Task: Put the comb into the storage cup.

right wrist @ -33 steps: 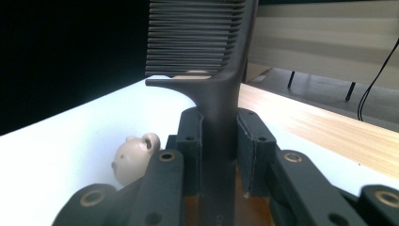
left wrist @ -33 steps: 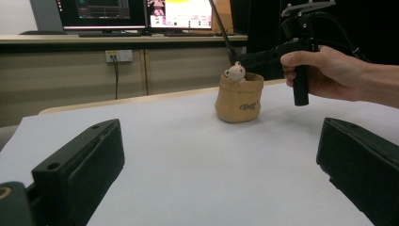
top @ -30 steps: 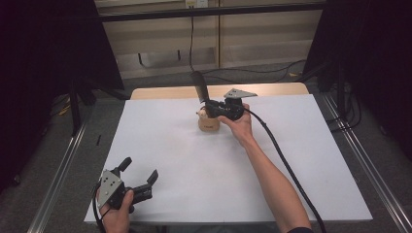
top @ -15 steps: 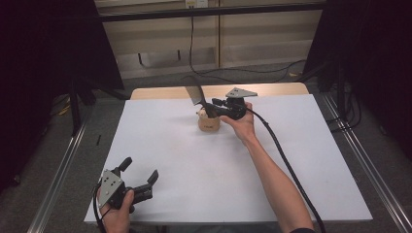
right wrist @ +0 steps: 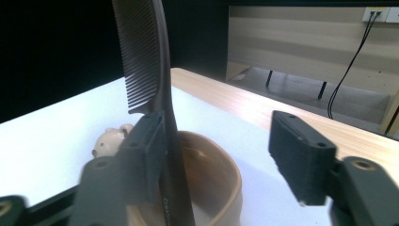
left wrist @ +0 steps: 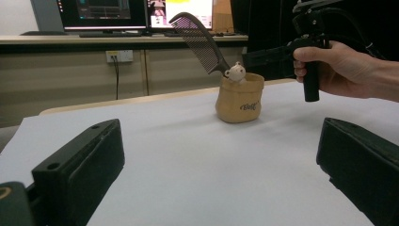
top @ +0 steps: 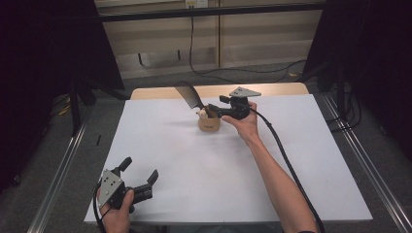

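The comb (top: 192,96) stands tilted in the small tan pouch (top: 209,123). The right gripper (right wrist: 221,155) has just been opening; its jaws are apart, one pad beside the comb, gripping nothing. Withdrawing carelessly could tip the light pouch.

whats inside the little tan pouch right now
A black comb stands handle-down in the tan pouch, leaning out over the rim, with a small bear figure peeking out beside it. The pouch wall hides the comb's lower end and the bottom of the pouch.
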